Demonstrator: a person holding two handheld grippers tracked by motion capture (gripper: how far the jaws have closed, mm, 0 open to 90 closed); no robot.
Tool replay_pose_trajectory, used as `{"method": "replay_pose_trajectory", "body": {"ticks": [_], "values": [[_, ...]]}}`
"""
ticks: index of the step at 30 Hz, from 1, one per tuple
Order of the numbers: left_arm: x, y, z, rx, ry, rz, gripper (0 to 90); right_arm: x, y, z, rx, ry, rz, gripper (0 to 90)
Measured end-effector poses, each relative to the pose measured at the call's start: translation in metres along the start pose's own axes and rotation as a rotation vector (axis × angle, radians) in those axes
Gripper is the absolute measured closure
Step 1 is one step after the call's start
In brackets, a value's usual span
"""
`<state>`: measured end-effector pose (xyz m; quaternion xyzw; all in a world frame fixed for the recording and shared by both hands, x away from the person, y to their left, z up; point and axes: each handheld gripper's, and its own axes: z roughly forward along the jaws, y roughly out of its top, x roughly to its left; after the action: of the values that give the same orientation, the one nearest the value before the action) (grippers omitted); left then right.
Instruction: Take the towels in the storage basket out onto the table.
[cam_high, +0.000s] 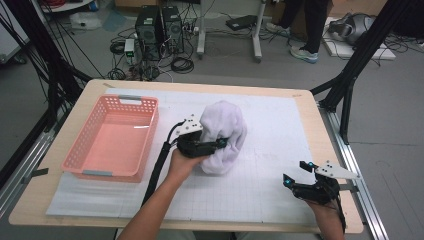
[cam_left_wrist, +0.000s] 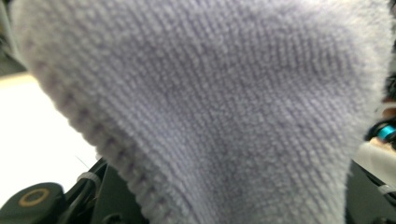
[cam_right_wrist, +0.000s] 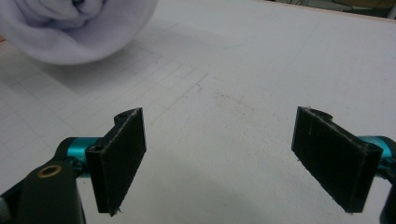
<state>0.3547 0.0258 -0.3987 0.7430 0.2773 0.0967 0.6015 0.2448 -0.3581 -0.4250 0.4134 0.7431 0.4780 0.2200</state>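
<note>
Jaws on the left gripper (cam_high: 220, 143) are closed into the white towel (cam_high: 223, 136), pinching a fold of it near the middle of the bundle. From where I stand the towel is bunched into a tall, rounded lump, gathered up off the white gridded mat (cam_high: 270, 150) with its lower end hanging just above or brushing the sheet; I cannot tell which. It sits a little right of the pink basket (cam_high: 114, 137), apart from it, roughly at the centre of the table (cam_high: 320, 125).

Up close in the left gripper view, the towel's (cam_left_wrist: 224, 102) looped pile hangs right in front of the camera, with a stitched hem running down its left edge.

Over on the near right side of the table, the right gripper (cam_high: 296, 172) is held low over the mat with its jaws spread wide and nothing between them. In the right gripper view the two black pads (cam_right_wrist: 122, 158) stand well apart over bare gridded mat (cam_right_wrist: 243, 93), and the towel (cam_right_wrist: 74, 32) shows as a soft rolled mass at the upper left, well away from them.

The basket stands at the left of the table with its long side running front to back, and nothing lies in it.
</note>
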Motion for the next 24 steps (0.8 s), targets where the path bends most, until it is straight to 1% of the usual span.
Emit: {"method": "replay_pose_trajectory", "body": {"ticks": [1,2,5,7,8,10,11,12,13,14,15,16,17,18,19,20,21,22,23,24], "values": [[0.000,0.000,0.000,0.000,0.000,0.000,53.3,0.000,0.000,0.000,0.002,0.000,-0.001,16.6],[0.001,-0.006,0.009,0.029,-0.001,-0.014,53.0,0.000,0.000,0.000,0.005,0.000,-0.002,16.6],[0.003,-0.015,0.021,0.092,0.017,-0.014,51.9,0.000,0.000,0.001,0.006,0.002,-0.002,16.6],[0.004,-0.021,0.025,0.121,0.020,-0.028,51.1,0.000,0.000,0.001,0.004,0.003,-0.004,16.6],[0.005,-0.022,0.026,0.132,0.023,-0.030,50.5,0.001,0.000,0.002,0.005,0.003,-0.003,16.6],[0.005,-0.023,0.028,0.135,0.032,-0.034,48.8,0.000,0.000,0.002,0.004,0.004,-0.007,16.6],[0.006,-0.022,0.028,0.137,0.040,-0.040,46.8,0.001,0.000,0.002,0.008,0.004,-0.004,16.6],[0.006,-0.022,0.027,0.140,0.049,-0.049,42.9,0.001,0.000,0.003,0.007,0.004,-0.006,16.6],[0.007,-0.022,0.027,0.146,0.064,-0.057,38.0,0.001,0.001,0.003,0.009,0.006,-0.004,16.6],[0.007,-0.022,0.027,0.146,0.064,-0.057,31.9,0.001,0.001,0.003,0.009,0.007,-0.007,16.6],[0.007,-0.021,0.026,0.154,0.087,-0.062,25.0,0.002,0.001,0.004,0.010,0.010,-0.006,16.6],[0.009,-0.019,0.021,0.155,0.112,-0.083,20.8,0.002,0.001,0.004,0.008,0.009,-0.008,16.6],[0.009,-0.017,0.019,0.152,0.133,-0.089,18.8,0.002,0.001,0.005,0.008,0.009,-0.012,16.6],[0.009,-0.014,0.015,0.157,0.161,-0.083,17.4,0.002,0.001,0.005,0.011,0.012,-0.010,16.6],[0.009,-0.014,0.015,0.157,0.161,-0.083,17.8,0.003,0.001,0.005,0.011,0.012,-0.010,16.6],[0.009,-0.012,0.011,0.155,0.170,-0.080,17.8,0.003,0.002,0.005,0.011,0.012,-0.009,16.6],[0.009,-0.007,0.000,0.152,0.187,-0.065,17.8,0.003,0.002,0.005,0.012,0.012,-0.007,16.6],[0.009,-0.007,0.000,0.152,0.187,-0.065,17.8,0.003,0.002,0.006,0.012,0.011,-0.008,16.6],[0.010,-0.003,-0.010,0.162,0.208,-0.046,17.8,0.002,0.002,0.006,0.010,0.010,-0.008,16.6],[0.010,-0.001,-0.016,0.164,0.217,-0.039,17.8,0.002,0.002,0.006,0.010,0.010,-0.007,16.6]]}}
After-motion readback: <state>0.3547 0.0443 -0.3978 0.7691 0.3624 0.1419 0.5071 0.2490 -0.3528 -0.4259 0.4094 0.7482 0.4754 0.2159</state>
